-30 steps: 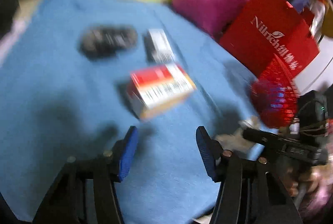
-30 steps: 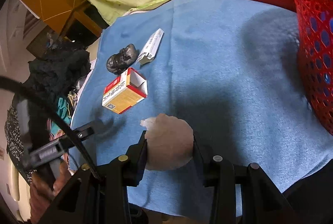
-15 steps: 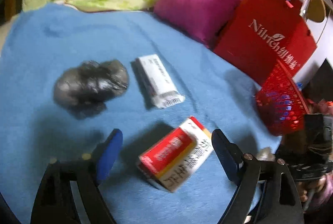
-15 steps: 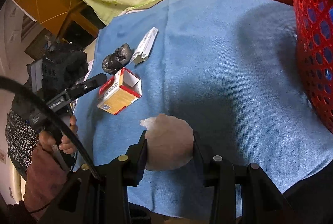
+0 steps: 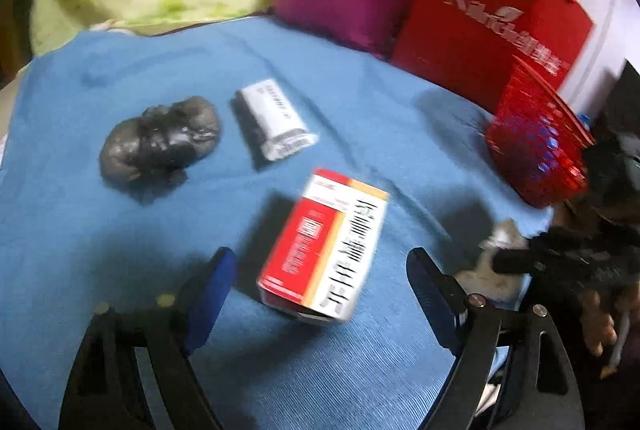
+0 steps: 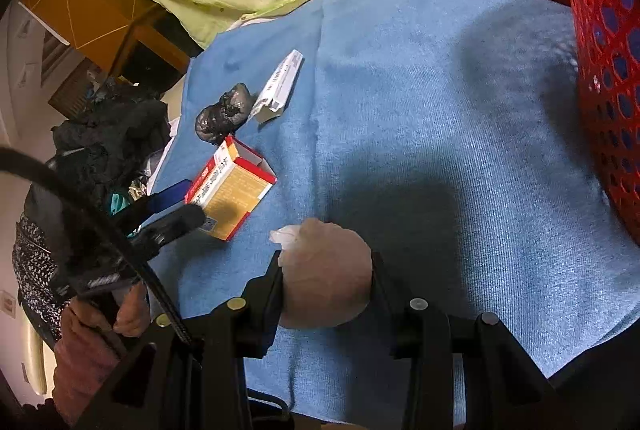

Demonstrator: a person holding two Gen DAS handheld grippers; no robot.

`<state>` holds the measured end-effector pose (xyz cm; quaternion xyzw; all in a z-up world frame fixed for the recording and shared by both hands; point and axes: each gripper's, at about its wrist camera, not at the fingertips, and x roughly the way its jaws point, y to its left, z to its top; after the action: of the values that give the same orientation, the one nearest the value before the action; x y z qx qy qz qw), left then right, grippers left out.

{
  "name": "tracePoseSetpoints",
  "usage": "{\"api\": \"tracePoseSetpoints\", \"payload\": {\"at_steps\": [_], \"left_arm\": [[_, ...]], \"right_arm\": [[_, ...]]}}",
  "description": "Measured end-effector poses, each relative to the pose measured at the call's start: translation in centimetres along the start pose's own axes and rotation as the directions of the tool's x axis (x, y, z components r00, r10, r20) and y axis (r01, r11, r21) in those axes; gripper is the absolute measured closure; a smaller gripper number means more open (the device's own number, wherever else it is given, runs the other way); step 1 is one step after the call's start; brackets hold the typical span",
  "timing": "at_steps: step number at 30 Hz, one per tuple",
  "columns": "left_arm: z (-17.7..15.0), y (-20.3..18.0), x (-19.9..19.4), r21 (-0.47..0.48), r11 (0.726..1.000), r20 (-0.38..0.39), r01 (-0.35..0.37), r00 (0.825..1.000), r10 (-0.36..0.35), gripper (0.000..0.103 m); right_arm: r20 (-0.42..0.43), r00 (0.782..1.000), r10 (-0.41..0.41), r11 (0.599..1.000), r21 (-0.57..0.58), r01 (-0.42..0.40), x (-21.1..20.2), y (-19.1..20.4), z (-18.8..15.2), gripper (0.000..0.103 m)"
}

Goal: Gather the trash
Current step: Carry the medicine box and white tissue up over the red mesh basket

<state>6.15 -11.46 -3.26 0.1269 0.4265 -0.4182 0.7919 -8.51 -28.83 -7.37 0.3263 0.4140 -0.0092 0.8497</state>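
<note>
Closer now, my left gripper (image 5: 318, 294) has jaws wide, just narrowing around the red box (image 5: 326, 244), no grip yet. Right gripper (image 6: 326, 280) clamps a wad (image 6: 324, 272). Black lump (image 5: 160, 146), white packet (image 5: 272, 118) remain far-left (basket (image 6: 608, 78) right).

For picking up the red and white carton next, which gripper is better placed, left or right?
Left. The left gripper has its jaws open on either side of the red and white carton, not yet pressing it; they have just been closing. The right gripper is shut on a crumpled wad.
</note>
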Motion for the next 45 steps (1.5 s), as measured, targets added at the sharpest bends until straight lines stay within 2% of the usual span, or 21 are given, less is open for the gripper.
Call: {"api": "tracePoseSetpoints", "payload": {"at_steps": [1, 2, 6, 11, 14, 19, 23, 28, 33, 40, 45], "left_arm": [[0.1, -0.1, 0.3, 0.004, 1.0, -0.012, -0.017, 1.0, 0.017, 0.044], [0.2, -0.4, 0.8, 0.009, 1.0, -0.03, -0.027, 0.999, 0.027, 0.044], [-0.2, -1.5, 0.4, -0.016, 0.998, -0.001, -0.056, 0.998, 0.056, 0.045], [-0.9, -3.2, -3.1, -0.099, 0.993, 0.104, -0.067, 0.992, 0.077, 0.046], [-0.8, -4.8, -5.3, -0.129, 0.986, 0.152, -0.101, 0.981, 0.121, 0.046], [0.4, -8.5, -9.3, -0.115, 0.974, 0.222, -0.194, 0.951, 0.215, 0.045], [2.2, -11.8, -12.3, -0.099, 0.963, 0.292, -0.252, 0.918, 0.27, 0.045], [4.0, -15.4, -14.7, -0.079, 0.942, 0.349, -0.325, 0.877, 0.331, 0.045], [5.2, -18.5, -15.7, -0.063, 0.919, 0.382, -0.39, 0.841, 0.383, 0.045], [5.6, -22.1, -16.3, -0.034, 0.915, 0.403, -0.403, 0.832, 0.382, 0.045], [6.1, -23.9, -15.9, -0.014, 0.916, 0.403, -0.401, 0.836, 0.373, 0.045]], "right_arm": [[0.01, 1.0, 0.0, 1.0, -0.007, 0.0, -0.3, 0.3, 0.0, 0.061], [0.021, 1.0, -0.002, 1.0, -0.016, 0.002, -0.7, 0.5, 0.0, 0.061], [0.069, 0.998, -0.011, 0.998, -0.055, 0.015, -2.6, 1.3, 0.2, 0.061], [0.149, 0.989, -0.006, 0.996, -0.091, 0.02, -5.8, 2.4, 0.5, 0.061], [0.202, 0.979, 0.0, 0.993, -0.113, 0.023, -8.0, 2.9, 0.7, 0.061], [0.305, 0.952, -0.001, 0.987, -0.152, 0.05, -12.5, 3.4, 1.0, 0.061], [0.382, 0.924, 0.003, 0.985, -0.16, 0.063, -16.2, 3.3, 0.9, 0.061], [0.475, 0.88, -0.004, 0.985, -0.149, 0.085, -21.1, 2.6, 0.8, 0.061], [0.532, 0.847, -0.013, 0.987, -0.13, 0.097, -24.3, 1.8, 0.5, 0.061], [0.581, 0.813, -0.022, 0.988, -0.11, 0.106, -27.1, 0.6, 0.0, 0.061], [0.601, 0.799, -0.027, 0.99, -0.094, 0.105, -28.3, -0.3, -0.4, 0.061]]}}
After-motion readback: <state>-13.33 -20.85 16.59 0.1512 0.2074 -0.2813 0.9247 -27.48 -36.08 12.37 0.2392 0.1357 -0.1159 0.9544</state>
